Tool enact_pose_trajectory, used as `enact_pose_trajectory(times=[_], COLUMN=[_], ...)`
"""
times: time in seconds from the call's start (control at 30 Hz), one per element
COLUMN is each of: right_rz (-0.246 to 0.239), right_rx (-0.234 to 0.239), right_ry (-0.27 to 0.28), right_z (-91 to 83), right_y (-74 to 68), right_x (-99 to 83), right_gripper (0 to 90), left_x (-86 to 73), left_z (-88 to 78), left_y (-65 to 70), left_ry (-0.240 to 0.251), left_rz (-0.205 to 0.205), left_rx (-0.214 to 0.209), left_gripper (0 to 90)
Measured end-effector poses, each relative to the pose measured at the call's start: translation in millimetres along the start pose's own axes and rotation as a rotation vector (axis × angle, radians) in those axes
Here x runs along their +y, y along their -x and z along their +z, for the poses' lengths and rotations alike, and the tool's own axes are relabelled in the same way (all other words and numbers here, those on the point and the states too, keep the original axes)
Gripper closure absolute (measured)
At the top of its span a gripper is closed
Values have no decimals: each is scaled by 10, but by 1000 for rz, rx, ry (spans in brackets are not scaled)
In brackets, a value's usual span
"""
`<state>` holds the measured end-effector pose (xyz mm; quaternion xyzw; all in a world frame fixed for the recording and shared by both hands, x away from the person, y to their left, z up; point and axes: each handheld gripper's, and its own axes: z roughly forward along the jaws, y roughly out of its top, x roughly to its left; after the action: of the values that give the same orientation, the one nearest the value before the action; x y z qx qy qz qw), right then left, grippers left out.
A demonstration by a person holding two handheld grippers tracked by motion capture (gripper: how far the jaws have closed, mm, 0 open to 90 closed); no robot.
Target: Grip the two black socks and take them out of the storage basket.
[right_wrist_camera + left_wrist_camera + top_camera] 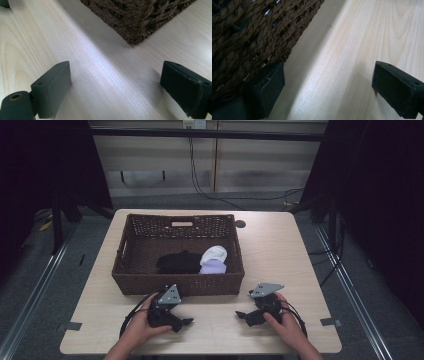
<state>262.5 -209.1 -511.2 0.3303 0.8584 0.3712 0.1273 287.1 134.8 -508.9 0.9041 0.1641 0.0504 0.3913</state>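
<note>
- At the left of the high view, our left gripper (183, 321) rested on the table (280, 250), just in front of the wicker basket (127, 255), with the left hand (142, 322) wrapped around it.
- Through the left gripper view, we saw its jaws standing wide apart with nothing between them; one jaw sat just beside the woven wall of the basket (252, 37), the other over bare wood (whether the jaw actually touched the weave, we could not tell).
- Inside the basket, toward its near right part, lay the clothes: a black garment (178, 262), and just right of it a white sock (214, 254) resting on a pale lilac piece (212, 267), the three bunched together and touching.
- We judged that the work had not really started or had just ended: nothing was gripped, nothing lay out on the table, and all the laundry we could see was in the basket.
- If the pieces were to come out, everything was still left to do; if they were to go in, that part looked done (the pictures alone did not settle which).
- At the right, our right gripper (242, 314) rested on the table in the right hand (280, 320), pointing inward toward the left one, well apart from it.
- In the right gripper view its jaws were likewise spread wide over bare tabletop, empty, with the basket's near corner (135, 37) ahead of them and not touching.
</note>
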Motion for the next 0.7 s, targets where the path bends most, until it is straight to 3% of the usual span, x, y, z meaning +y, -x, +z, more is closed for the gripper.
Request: enact_pose_trajectory(times=[0.33,0.47,0.6,0.63,0.7], right_rz=[6,6,6,6,6], right_rx=[-1,-2,0,-1,-1], right_ry=[-3,-3,-2,-1,-2], right_z=[-7,-7,-5,-5,-5], right_y=[-7,-7,-6,-5,-5], right_x=[-5,-5,-4,-4,-4], right_gripper=[91,91,91,91,91], left_x=[-1,60,139,158,191], left_z=[-4,-37,-82,-99,-146], left_y=[7,43,105,106,121], left_ry=[-3,-67,-143,-145,-139], left_rz=[-2,-2,30,34,3], left_rx=[2,3,3,-13,-22], left_gripper=[103,124,157,157,157])
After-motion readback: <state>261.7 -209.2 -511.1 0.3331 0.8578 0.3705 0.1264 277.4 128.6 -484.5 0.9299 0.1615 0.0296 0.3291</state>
